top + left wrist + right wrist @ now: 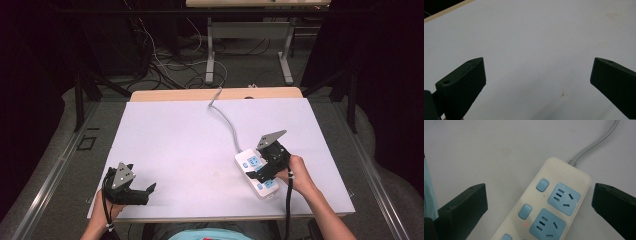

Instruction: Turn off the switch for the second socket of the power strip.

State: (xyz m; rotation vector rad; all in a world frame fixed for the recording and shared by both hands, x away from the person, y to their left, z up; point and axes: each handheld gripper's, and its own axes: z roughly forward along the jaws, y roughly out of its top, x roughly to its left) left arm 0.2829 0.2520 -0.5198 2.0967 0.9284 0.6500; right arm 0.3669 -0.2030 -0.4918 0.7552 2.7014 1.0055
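- The left gripper [142, 191] sits at about 7 o'clock on the white board [175, 145], near its front edge, held by the person's left hand [107, 212].
- Its jaws are spread wide. In the left gripper view [537, 80] they frame bare white surface with nothing between them.
- A grey three-cornered plate sits on top of it, and a black cable loops by the wrist.
- A small brown speck [561, 94] marks the board between the left jaws, toward the right one.
- The right gripper [262, 170] is at about 4 o'clock on the board, held by the right hand [297, 172]. It hangs over a power strip [256, 172].
- Its jaws are also spread wide. In the right gripper view [539, 200] they stand either side of the strip and pinch nothing; whether they touch it I cannot tell.
- The strip [544, 205] is cream with pale blue sockets and pale blue buttons beside them. It lies flat on the board, running diagonally.
- A tiny red light [525, 224] glows on the strip next to one socket.
- A grey cord [227, 120] leaves the strip's far end and curves toward 12 o'clock, off the back edge of the board [474, 150].
- The board rests on a wooden table [215, 93], whose edge shows at 12 o'clock.
- Beyond it, at 12 o'clock, are a dark floor with tangled cables [170, 67] and the metal legs of another table [247, 35].
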